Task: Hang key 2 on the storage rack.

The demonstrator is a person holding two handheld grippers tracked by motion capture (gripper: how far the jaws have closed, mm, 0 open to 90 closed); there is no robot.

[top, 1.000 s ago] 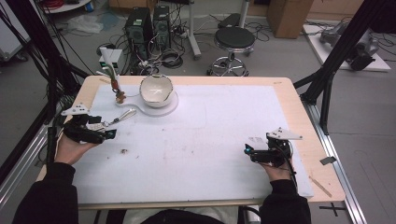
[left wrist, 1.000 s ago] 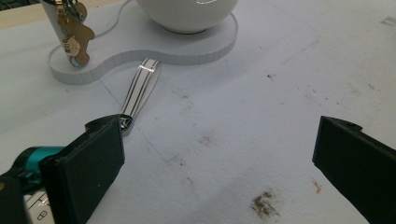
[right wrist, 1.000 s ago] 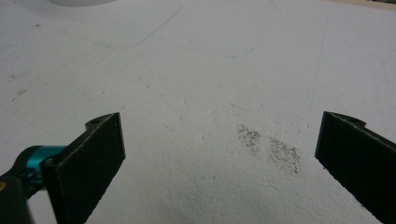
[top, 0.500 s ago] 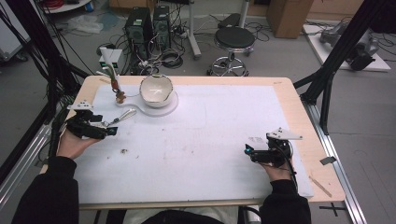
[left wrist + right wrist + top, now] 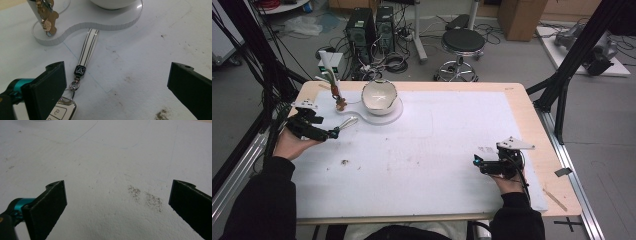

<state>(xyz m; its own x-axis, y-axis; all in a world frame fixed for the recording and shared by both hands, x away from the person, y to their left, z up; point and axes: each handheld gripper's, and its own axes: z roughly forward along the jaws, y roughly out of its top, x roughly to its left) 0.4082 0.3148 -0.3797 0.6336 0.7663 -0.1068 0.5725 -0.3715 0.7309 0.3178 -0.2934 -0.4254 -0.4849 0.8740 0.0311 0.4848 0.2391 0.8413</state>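
Note:
A car key fob [image 5: 62,111] lies on the white foam mat, its black emblem clip [image 5: 80,70] joined to a striped white strap [image 5: 88,47] that reaches the clear acrylic base [image 5: 100,23]. My left gripper [image 5: 117,75] is open just above the mat, with the fob at the inner edge of its left jaw and partly hidden by it. In the high view the left gripper [image 5: 333,133] sits at the strap [image 5: 347,121]. My right gripper [image 5: 476,161] rests open at the mat's right, and between the jaws of the right gripper [image 5: 117,192] is bare foam.
A white bowl [image 5: 379,96] stands on the acrylic base [image 5: 394,116]. Beside it a small stand holds brass keys [image 5: 339,102], also seen as keys [image 5: 47,18] in the left gripper view. Dirt specks [image 5: 344,162] and a smudge [image 5: 145,196] mark the mat.
My left gripper has moved a little away from the person, toward the strap and the acrylic base. The right gripper has stayed where it was.

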